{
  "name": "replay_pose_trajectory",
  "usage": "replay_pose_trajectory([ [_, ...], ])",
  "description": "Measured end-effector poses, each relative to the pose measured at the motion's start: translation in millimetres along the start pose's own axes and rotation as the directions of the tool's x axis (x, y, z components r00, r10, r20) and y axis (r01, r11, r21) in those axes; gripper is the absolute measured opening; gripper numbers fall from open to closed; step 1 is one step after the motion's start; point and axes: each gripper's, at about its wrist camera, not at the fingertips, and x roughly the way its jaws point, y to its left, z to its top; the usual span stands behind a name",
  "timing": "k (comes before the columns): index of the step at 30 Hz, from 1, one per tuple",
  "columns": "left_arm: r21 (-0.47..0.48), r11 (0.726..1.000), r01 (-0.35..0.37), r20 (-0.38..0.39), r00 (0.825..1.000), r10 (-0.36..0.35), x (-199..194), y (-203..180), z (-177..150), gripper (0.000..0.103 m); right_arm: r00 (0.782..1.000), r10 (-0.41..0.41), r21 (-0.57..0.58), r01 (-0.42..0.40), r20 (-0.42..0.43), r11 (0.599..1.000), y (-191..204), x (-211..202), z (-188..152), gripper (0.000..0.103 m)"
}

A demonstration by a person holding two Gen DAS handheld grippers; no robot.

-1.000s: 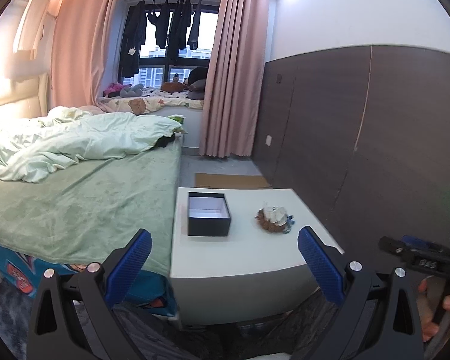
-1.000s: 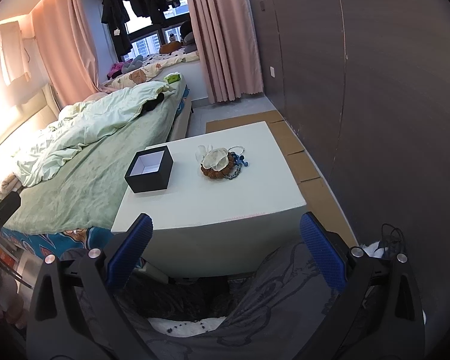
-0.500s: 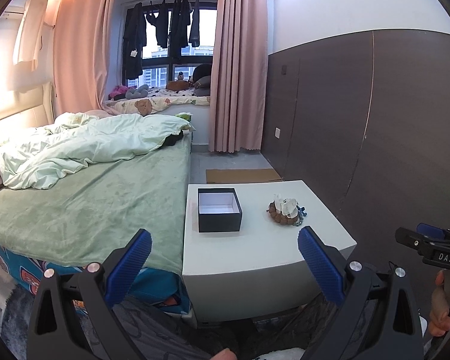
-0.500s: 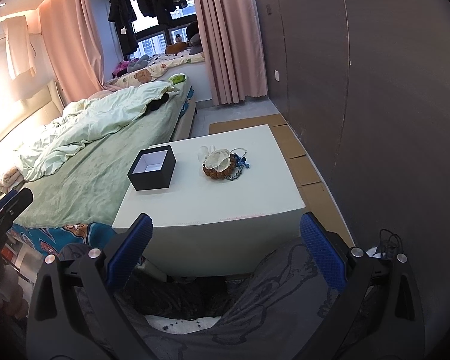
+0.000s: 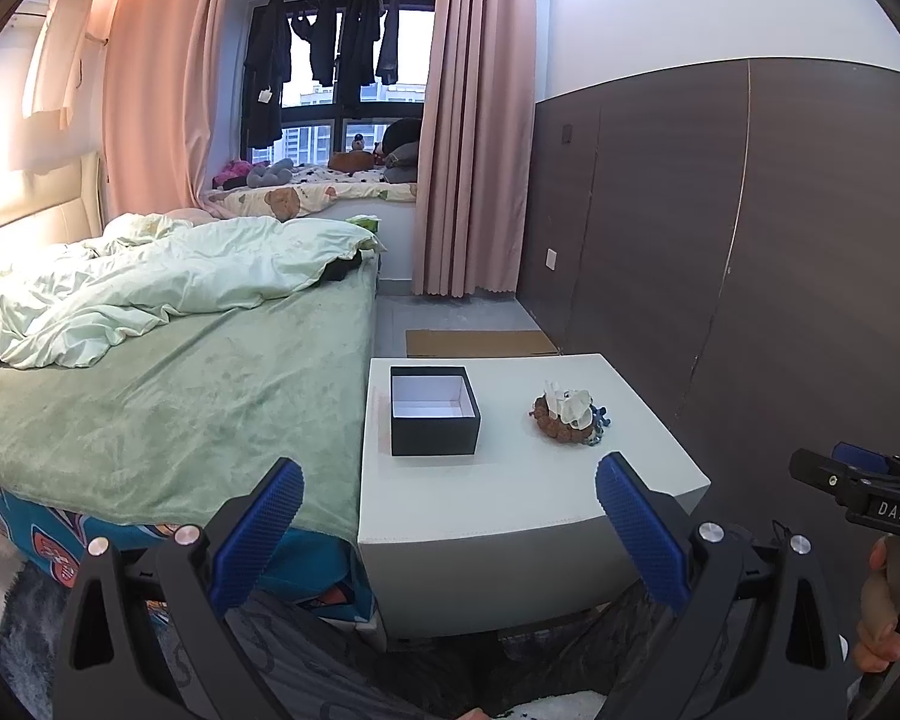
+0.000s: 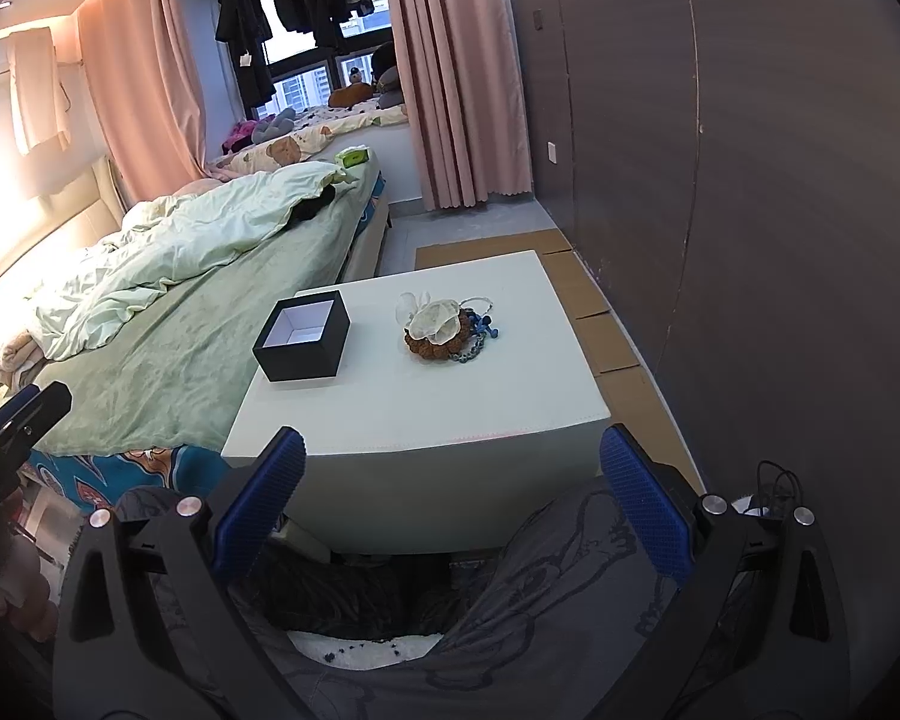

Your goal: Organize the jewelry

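Note:
A black open box with a white inside (image 5: 434, 410) (image 6: 303, 344) stands on the left part of a white table (image 5: 510, 498) (image 6: 426, 408). To its right lies a heap of jewelry (image 5: 568, 414) (image 6: 444, 329): brown beads, a pale translucent piece and blue bits. My left gripper (image 5: 447, 519) is open and empty, held short of the table's near edge. My right gripper (image 6: 450, 483) is open and empty too, in front of the table's near side. The right gripper's body also shows at the right edge of the left wrist view.
A bed with a green sheet (image 5: 168, 396) and a rumpled duvet borders the table's left side. A dark panelled wall (image 5: 750, 252) runs along the right, with cardboard (image 6: 606, 324) on the floor beside the table. Pink curtains and a window stand at the back.
Both views have closed in slightly on the table and shifted; the box and jewelry now sit lower and larger in the left wrist view. Both grippers stay open. Nothing on the table has moved.

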Motion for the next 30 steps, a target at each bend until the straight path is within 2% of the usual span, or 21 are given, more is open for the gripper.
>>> replay_pose_trajectory([
  [12, -0.010, 1.000, 0.006, 0.000, 1.000, -0.006, -3.3, 0.0, -2.2, 0.095, 1.000, -0.003, -0.015, 0.003, 0.003, 1.000, 7.9, 2.0, -4.8, 0.098],
  [17, -0.005, 1.000, 0.001, 0.022, 1.000, -0.001, -6.6, -0.7, -3.1, 0.095, 1.000, -0.011, -0.025, 0.011, 0.006, 1.000, 9.1, 2.6, -4.8, 0.098],
  [30, -0.012, 1.000, 0.004, -0.002, 1.000, -0.004, -2.3, 0.4, -3.6, 0.095, 1.000, -0.021, -0.041, 0.021, 0.008, 0.999, 12.9, 3.3, -8.6, 0.098],
])
